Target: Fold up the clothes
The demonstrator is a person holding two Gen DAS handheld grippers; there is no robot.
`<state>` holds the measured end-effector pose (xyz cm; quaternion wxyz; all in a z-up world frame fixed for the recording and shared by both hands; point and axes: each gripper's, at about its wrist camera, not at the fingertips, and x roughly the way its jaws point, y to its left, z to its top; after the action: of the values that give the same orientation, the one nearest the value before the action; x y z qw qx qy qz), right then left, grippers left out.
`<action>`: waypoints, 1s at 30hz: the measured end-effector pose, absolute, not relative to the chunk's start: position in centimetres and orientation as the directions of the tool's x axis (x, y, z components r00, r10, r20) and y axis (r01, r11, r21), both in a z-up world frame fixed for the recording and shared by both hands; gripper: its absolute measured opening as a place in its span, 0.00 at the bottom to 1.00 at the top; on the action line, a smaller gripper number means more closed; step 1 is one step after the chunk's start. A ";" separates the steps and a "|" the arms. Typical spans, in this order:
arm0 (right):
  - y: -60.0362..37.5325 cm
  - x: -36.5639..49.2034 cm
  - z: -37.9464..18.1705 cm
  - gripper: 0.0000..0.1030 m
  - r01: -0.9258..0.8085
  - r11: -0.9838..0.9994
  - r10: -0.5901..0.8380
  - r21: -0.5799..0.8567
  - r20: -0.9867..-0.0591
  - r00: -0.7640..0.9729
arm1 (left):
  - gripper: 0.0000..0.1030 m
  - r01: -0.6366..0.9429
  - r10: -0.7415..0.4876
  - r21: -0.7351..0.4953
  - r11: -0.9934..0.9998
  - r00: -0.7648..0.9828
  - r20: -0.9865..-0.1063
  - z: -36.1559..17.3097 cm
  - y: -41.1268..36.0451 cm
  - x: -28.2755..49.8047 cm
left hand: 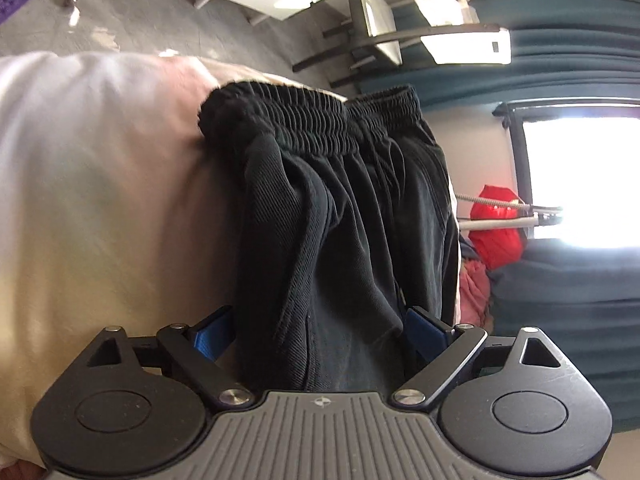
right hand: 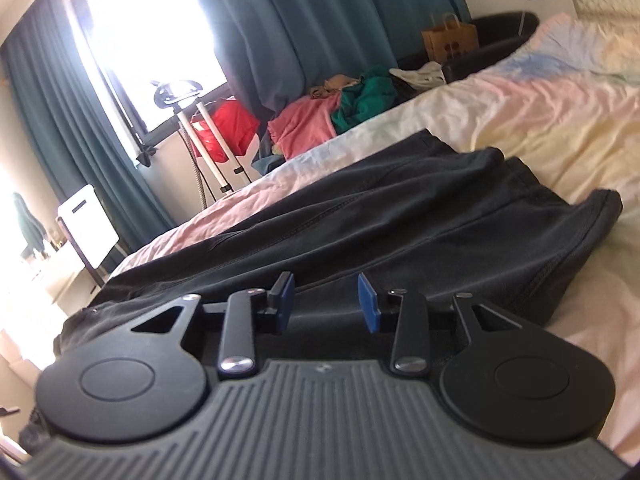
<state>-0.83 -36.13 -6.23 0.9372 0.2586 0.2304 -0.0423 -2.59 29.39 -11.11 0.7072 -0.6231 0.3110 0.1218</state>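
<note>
- Left wrist view: the left gripper [left hand: 320, 332] fills the bottom of the frame, its blue pads [left hand: 210, 338] set wide apart with a bunch of the black shorts [left hand: 340, 208] running down between them. The cloth covers the pads' inner faces, so I cannot tell whether they pinch it.
- The shorts' gathered elastic waistband [left hand: 312, 120] lies across the centre of the frame, on the pale bedsheet [left hand: 100, 184] that fills the left half.
- A bright window [left hand: 580, 176] and teal curtains [left hand: 560, 16] occupy the right side.
- Right wrist view: the right gripper [right hand: 326, 300] sits at bottom centre, fingers apart, nothing between them.
- The black shorts [right hand: 360, 216] spread flat across the middle of the frame on the pastel bedsheet [right hand: 540, 112], hem toward the right.
- A heap of pink and green clothes [right hand: 340, 112] lies at upper centre beside the bed.
</note>
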 end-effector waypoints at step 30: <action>-54.0 2.0 -16.6 0.48 0.649 0.243 -0.053 0.721 -0.658 0.751 | 0.47 -0.554 -0.258 -0.820 0.144 0.779 -0.572 -13.2 30.4 -2.5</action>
<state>1.97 -53.98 -16.60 0.7435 0.5681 0.2623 -0.2360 -2.52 30.36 -13.16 0.6878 -0.6453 0.3146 0.1077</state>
